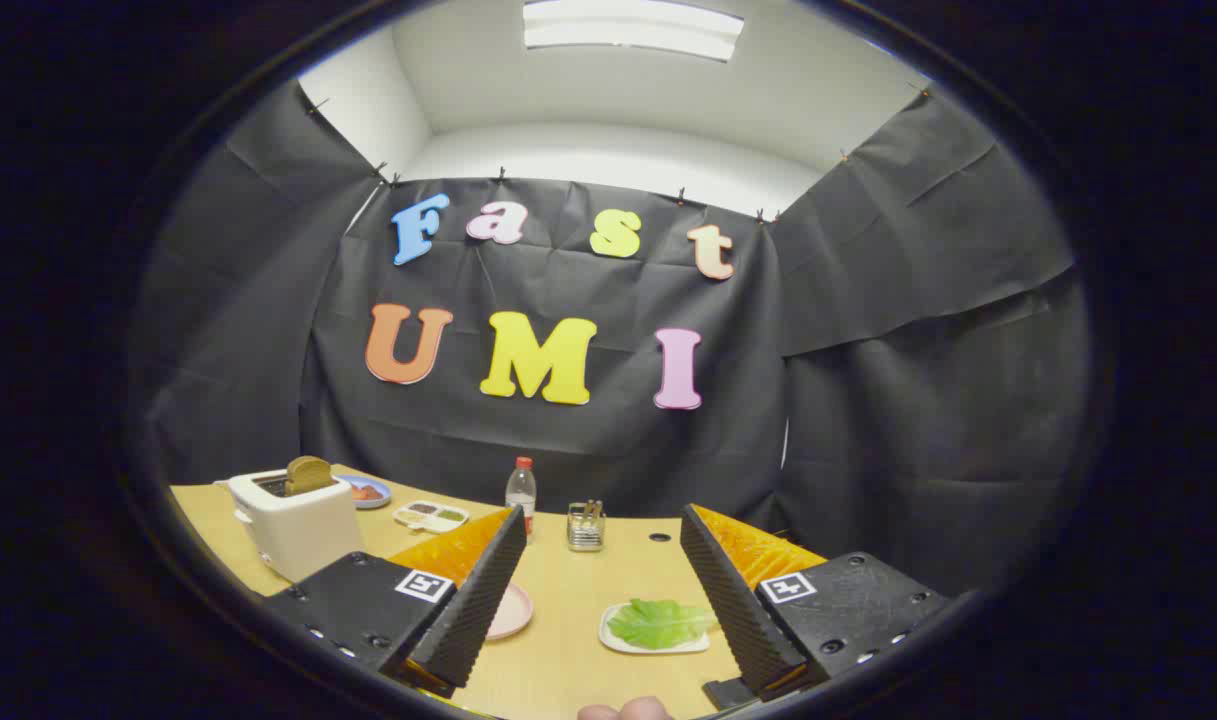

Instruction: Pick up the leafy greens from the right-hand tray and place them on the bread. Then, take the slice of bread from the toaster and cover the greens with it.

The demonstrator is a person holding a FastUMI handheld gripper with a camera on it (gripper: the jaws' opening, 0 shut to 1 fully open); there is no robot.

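The worktop [578, 600] spreads out wide and bare in the middle, with the toaster [296, 525] off to the left holding a bread slice [309, 473] upright in its slot, ready to be lifted out later. The tongs [600, 585] hang above the worktop, released and gripping nothing, their fingers spread wide, probably to take the greens. The greens [660, 622] lie on a small white tray [628, 643] just ahead between the fingers, nearer the right one, and a pink plate [513, 610] peeks out beside the left finger.

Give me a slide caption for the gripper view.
Open gripper above the table, leafy greens on their tray between its fingers, toaster holding bread.
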